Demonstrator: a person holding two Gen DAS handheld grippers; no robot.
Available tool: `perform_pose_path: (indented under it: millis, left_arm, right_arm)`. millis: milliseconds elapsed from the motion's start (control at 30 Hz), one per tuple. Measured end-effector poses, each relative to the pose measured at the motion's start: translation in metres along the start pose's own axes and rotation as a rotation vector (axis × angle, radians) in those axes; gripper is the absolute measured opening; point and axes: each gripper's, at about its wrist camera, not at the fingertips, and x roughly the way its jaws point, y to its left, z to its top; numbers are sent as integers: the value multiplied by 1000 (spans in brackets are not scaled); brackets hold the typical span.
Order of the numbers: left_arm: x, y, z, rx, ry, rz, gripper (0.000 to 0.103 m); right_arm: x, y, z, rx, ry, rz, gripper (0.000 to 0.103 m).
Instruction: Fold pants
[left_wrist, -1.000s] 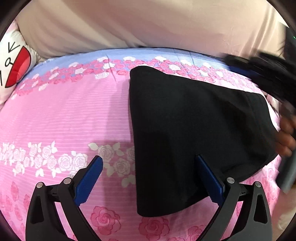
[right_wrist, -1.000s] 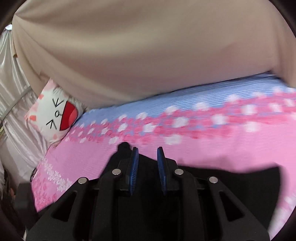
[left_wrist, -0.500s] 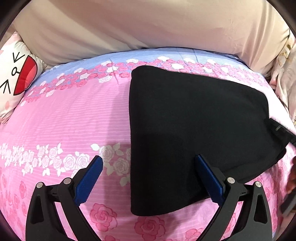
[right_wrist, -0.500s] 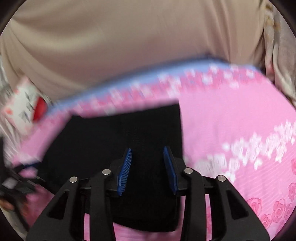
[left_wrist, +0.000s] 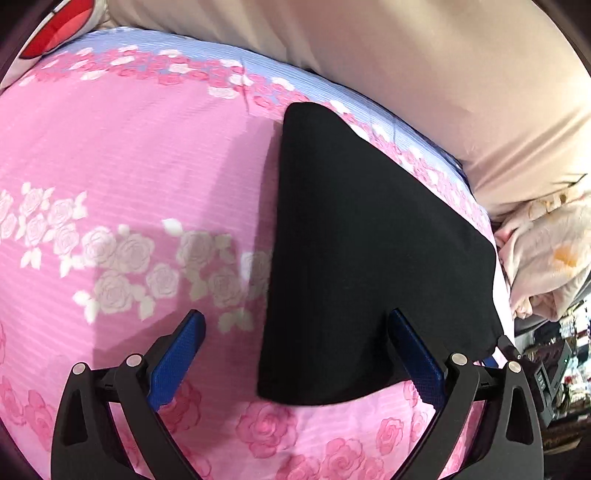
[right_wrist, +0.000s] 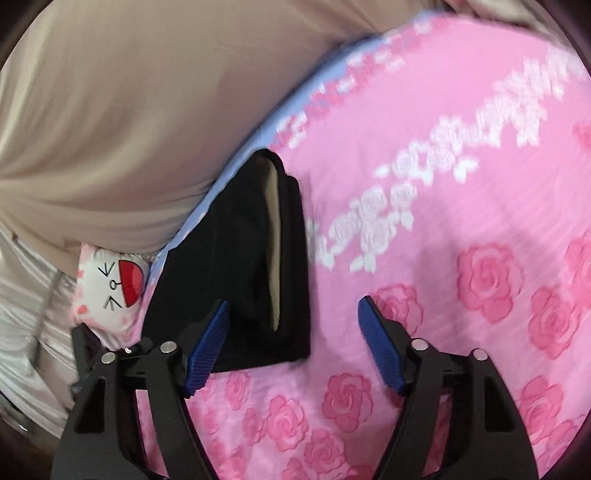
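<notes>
One pair of black pants (left_wrist: 369, 251) lay folded on the pink rose-printed bedsheet (left_wrist: 129, 147), filling the centre and right of the left wrist view and the centre left of the right wrist view (right_wrist: 243, 258). No brand or label could be read on them; the only writing anywhere was a few pale characters on a dark device (left_wrist: 546, 376) at the lower right edge of the left wrist view, too small to make out. In the right wrist view a tan strip, perhaps the lining, showed in a gap between the folded layers near their right edge. One cartoon pillow (right_wrist: 110, 288) with a red open mouth and drawn eyes sat at the left of the right wrist view, partly tucked under the beige bedding (right_wrist: 129, 110); in the left wrist view only its red mouth showed, cut off at the upper left corner. A heap of pale cloth (left_wrist: 543, 254) lay at the right edge there. The left gripper (left_wrist: 295, 350) was spread wide at the bottom of its frame, holding nothing, its two blue pads straddling the near corner of the pants. The right gripper (right_wrist: 291, 347) had just been opening and stood apart, its left pad over the lower edge of the pants, its right pad over bare sheet, nothing pinched. The right wrist view was blurred toward its upper right.
</notes>
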Motion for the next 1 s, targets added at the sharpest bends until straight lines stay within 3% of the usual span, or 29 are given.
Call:
perform_pose_path:
  millis: [133,200,267,300,367,400,467,500,600,700,800,867,900,933,1000]
  left_arm:
    - [10,-13,2,31,-11,22,97]
    - [13,-19,2,44,14,-22,94]
    - [15,-22,2,1,48,-117,94]
    - [16,-22,2,-19,52,-117,94]
    - [21,-27,4,3,56,-84,93]
    - [23,-32,5,33,48,-42,84]
    - [22,-36,4,66,32,17,64]
    - [20,-35,3,66,34,2,48]
    - [-3,-29,1,57,38,-81,33]
    - [-18,-23,-10,48,76,-122,33]
    - [-36,-20,-39,89,126,-143,36]
    - [-34,-23,-53,104,151,-124,44]
    - [-35,-19,-60,100,161,-101,47]
    - [-37,-15,-62,87,159,-104,47]
    - [-61,-9,-55,71,106,-100,47]
  right_arm:
    - [13,9,0,20,26,62,71]
    - [18,13,-1,53,43,126,71]
    - [22,14,-1,67,38,127,71]
    - [23,15,-2,64,35,122,67]
    - [31,17,-4,47,51,85,45]
    - [31,18,-4,40,48,83,37]
    - [27,22,-5,32,44,82,31]
    - [24,25,-5,32,40,87,29]
    - [5,42,-8,-10,37,124,27]
    - [-20,58,-18,-71,57,141,27]
    - [-36,56,-36,-87,100,117,27]
    - [-37,42,-49,-102,139,70,32]
    - [-37,32,-54,-95,142,25,40]
    - [-40,23,-54,-56,128,28,47]
    - [-59,16,-47,17,63,50,47]
